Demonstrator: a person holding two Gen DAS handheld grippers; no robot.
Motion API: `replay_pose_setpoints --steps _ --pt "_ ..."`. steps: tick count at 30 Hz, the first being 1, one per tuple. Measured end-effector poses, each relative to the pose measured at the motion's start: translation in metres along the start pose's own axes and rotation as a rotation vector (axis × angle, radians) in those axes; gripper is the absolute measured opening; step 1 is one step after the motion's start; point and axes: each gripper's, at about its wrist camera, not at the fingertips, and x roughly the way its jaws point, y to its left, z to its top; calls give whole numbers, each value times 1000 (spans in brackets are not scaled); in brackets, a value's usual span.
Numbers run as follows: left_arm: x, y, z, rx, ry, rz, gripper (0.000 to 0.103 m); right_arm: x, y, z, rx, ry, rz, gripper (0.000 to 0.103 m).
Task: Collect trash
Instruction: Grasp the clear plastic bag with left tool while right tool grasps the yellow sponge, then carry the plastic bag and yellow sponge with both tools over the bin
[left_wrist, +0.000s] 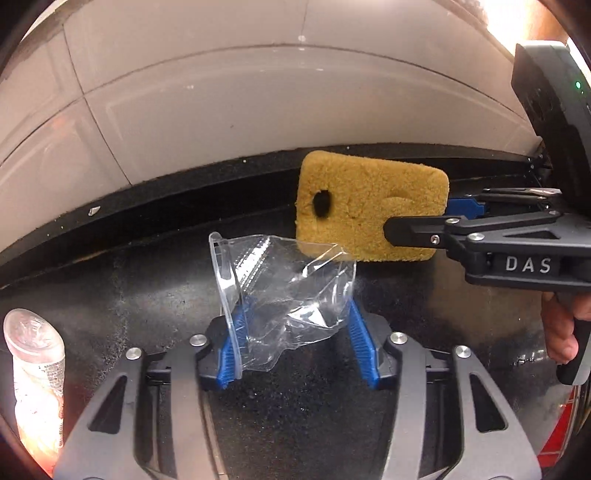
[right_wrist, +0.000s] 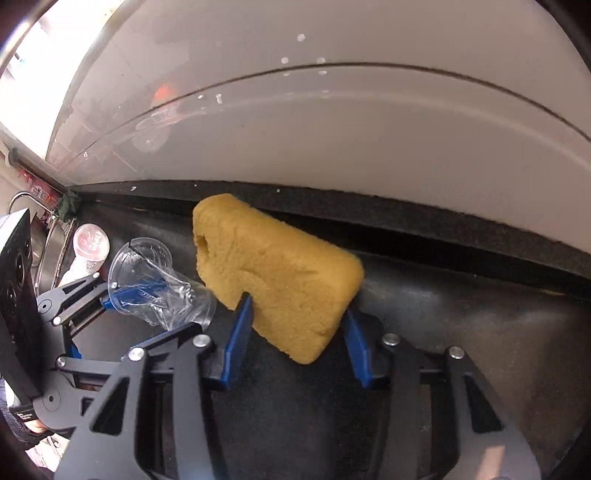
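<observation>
A crushed clear plastic cup (left_wrist: 280, 291) sits between the blue pads of my left gripper (left_wrist: 295, 314), which is shut on it just above the black counter (left_wrist: 147, 288). To its right, my right gripper (left_wrist: 424, 218) is shut on a yellow sponge (left_wrist: 369, 206) with a hole near one end. In the right wrist view the sponge (right_wrist: 280, 280) lies tilted between the pads of the right gripper (right_wrist: 295, 310). At the left of that view the left gripper (right_wrist: 147, 295) holds the cup (right_wrist: 155, 284). Sponge and cup nearly touch.
A clear plastic bottle (left_wrist: 33, 369) stands on the counter at the left, also seen as a bottle (right_wrist: 90, 243) near a steel sink (right_wrist: 48, 251). A white tiled wall (left_wrist: 258, 110) rises behind the counter's back edge. A person's hand (left_wrist: 561, 332) grips the right tool's handle.
</observation>
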Motion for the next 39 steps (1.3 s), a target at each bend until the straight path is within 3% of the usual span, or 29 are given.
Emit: replay_pose_setpoints --steps 2,6,15,24,31,36,39 --pt "-7 0 -3 -9 2 -13 36 -6 6 -3 -11 -14 -13 30" --pt "-27 -6 -9 -12 -12 -25 35 -23 14 -11 -18 -45 -26 21" --pt "-86 -10 -41 -43 -56 39 34 -67 53 -38 -84 -91 -48 20" --pt "-154 -12 -107 -136 -102 140 34 -105 112 -73 -190 -125 -37 20" --pt "-218 33 -209 -309 -121 255 34 -105 204 -118 -337 -89 39 20" --pt "-270 73 -293 -463 -117 381 34 -95 306 -166 -497 -33 147 20" --pt "-306 96 -361 -584 -107 461 34 -87 372 -200 -603 6 216 20"
